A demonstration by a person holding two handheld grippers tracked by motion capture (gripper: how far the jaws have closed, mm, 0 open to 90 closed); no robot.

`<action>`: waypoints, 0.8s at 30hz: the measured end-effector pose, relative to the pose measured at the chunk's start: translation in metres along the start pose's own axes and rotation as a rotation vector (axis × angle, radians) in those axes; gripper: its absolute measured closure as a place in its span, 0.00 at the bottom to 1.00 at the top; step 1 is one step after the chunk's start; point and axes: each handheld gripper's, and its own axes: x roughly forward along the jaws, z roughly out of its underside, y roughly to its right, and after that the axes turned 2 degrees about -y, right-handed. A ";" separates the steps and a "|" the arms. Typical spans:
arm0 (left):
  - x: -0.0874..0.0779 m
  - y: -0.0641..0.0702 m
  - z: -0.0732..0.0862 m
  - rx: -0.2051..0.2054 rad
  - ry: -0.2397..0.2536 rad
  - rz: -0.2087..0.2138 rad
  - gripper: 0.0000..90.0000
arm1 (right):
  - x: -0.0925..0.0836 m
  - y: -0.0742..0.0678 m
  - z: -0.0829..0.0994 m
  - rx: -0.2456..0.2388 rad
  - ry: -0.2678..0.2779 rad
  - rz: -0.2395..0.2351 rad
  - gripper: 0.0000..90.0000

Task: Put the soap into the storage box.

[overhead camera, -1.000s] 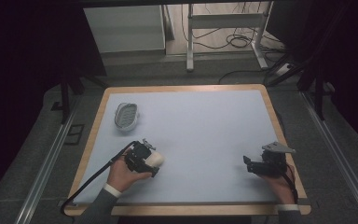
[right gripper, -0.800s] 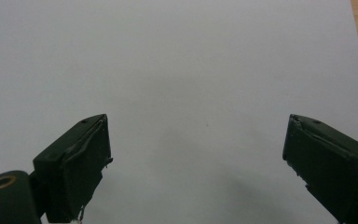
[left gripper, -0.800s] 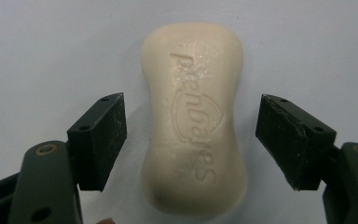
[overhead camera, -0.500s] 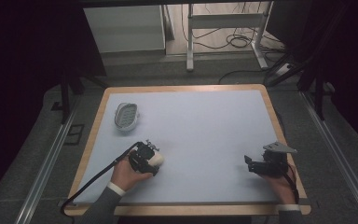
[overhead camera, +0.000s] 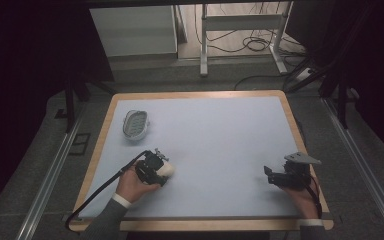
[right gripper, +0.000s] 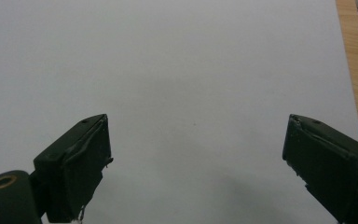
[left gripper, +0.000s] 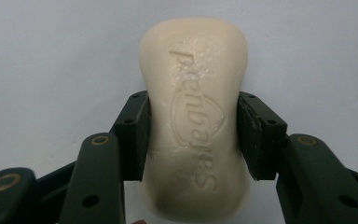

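So the left gripper [overhead camera: 156,166] has just been closing its jaws, and now they're clamped on both long sides of a cream bar of soap [left gripper: 196,116], pads pressed tight against it in the left gripper view. In the high view the soap [overhead camera: 167,170] sits on the near left part of the tabletop [overhead camera: 220,135], a fair way in from the wooden left edge and from the near edge too. The right gripper [overhead camera: 275,176] is over on the near right with its jaws spread wide and nothing between them, just bare pale surface, and the wooden right edge runs close by. A white soap dish [overhead camera: 135,123] sits near the far left, well apart from the soap. Loads of open room across the middle and the far right of the tabletop.
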 end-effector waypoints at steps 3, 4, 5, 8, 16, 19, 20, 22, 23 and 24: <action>-0.005 -0.004 0.001 -0.003 0.009 0.001 0.55 | -0.001 0.000 0.000 0.004 0.002 0.000 0.08; -0.007 -0.005 0.001 0.000 0.008 0.000 0.55 | -0.001 0.000 0.000 0.005 0.002 0.002 0.08; -0.008 -0.006 0.001 -0.002 0.011 0.000 0.55 | -0.001 0.000 0.000 0.006 0.002 0.000 0.08; -0.012 -0.010 0.001 -0.005 0.020 0.006 0.55 | -0.001 0.001 0.000 0.006 0.000 0.001 0.08; -0.021 -0.021 0.002 -0.021 0.037 0.011 0.55 | 0.000 0.001 0.000 0.006 -0.004 0.003 0.08; -0.025 -0.026 0.002 -0.028 0.050 0.008 0.55 | 0.000 0.001 0.001 0.007 -0.004 0.002 0.08; -0.026 -0.028 0.002 -0.031 0.054 0.012 0.55 | 0.000 0.001 0.001 0.006 -0.004 0.003 0.08; -0.028 -0.030 0.002 -0.036 0.053 0.007 0.55 | 0.000 0.001 0.000 0.006 -0.004 0.003 0.08; -0.028 -0.031 0.002 -0.037 0.056 0.004 0.55 | 0.000 0.001 0.000 0.006 -0.004 0.004 0.08; -0.029 -0.032 0.002 -0.041 0.059 0.000 0.55 | 0.000 0.001 0.000 0.007 -0.004 0.004 0.08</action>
